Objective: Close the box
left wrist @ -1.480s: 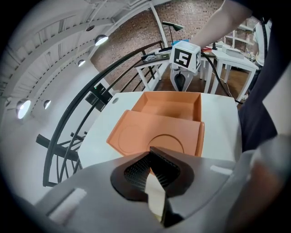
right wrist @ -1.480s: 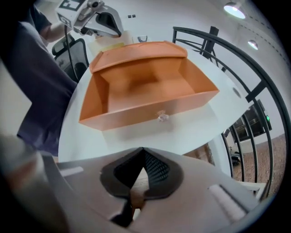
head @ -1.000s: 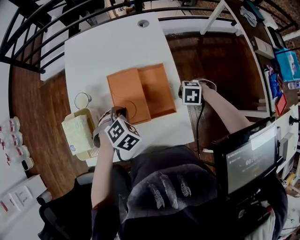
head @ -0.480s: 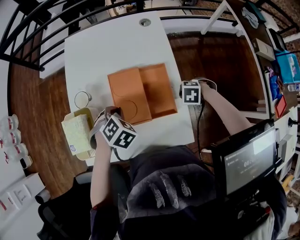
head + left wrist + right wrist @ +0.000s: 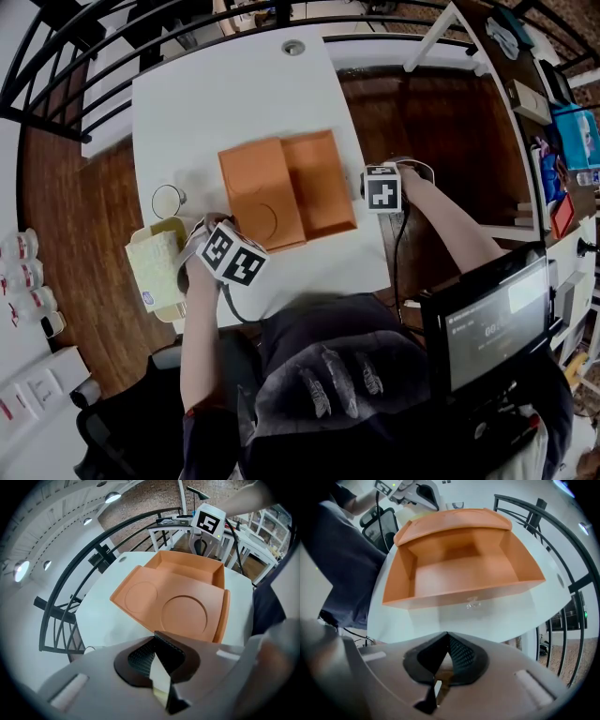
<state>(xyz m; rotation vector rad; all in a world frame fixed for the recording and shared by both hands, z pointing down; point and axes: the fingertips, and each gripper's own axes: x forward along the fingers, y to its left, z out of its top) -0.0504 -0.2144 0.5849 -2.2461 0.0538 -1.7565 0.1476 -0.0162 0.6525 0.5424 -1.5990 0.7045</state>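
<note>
Box (image 5: 319,183) open mid-tabletop (image 5: 234,84), lid (image 5: 261,192) lying flat on its left. Left gripper (image 5: 154,641) and right gripper (image 5: 447,639): jaws together, empty. Risk: a nudge under the lid may slide the unbraced box toward the right edge.

Loft office: brick wall (image 5: 154,508), desks (image 5: 243,541), monitor (image 5: 487,323).

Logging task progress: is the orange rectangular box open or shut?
Open. The orange rectangular box has its lid swung back, leaving the inside uncovered and empty.
</note>
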